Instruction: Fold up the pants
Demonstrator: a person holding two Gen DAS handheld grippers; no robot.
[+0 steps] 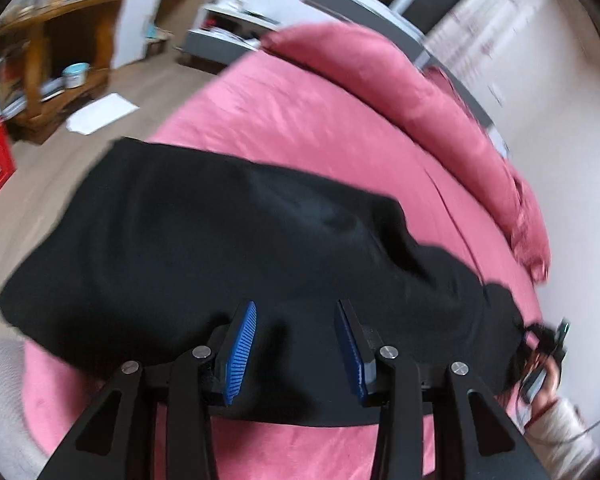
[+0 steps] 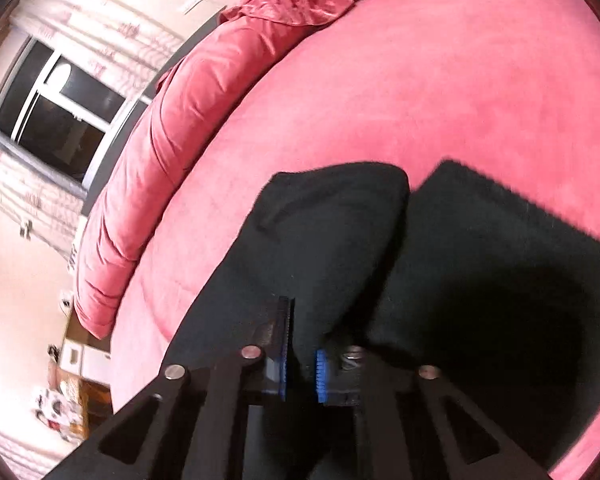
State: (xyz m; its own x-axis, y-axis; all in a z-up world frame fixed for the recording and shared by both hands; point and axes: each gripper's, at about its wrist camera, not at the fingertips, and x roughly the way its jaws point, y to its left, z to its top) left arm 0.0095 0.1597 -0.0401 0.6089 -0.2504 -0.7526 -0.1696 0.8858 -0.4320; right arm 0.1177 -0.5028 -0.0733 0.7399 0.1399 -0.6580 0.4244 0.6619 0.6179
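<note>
Black pants point(image 1: 204, 240) sprawl across the pink bed point(image 1: 307, 120), one fold laid at most, left tongs point(image 1: 296, 344) apart and empty above them, right tongs point(image 2: 300, 356) clamped on cloth at six o'clock, more folding left.

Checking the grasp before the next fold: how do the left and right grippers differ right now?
The left gripper has its blue ribbed pads spread apart over the black pants, gripping nothing; the right gripper is shut on a fold of them. Both point down at the pink velvet bedspread.
</note>
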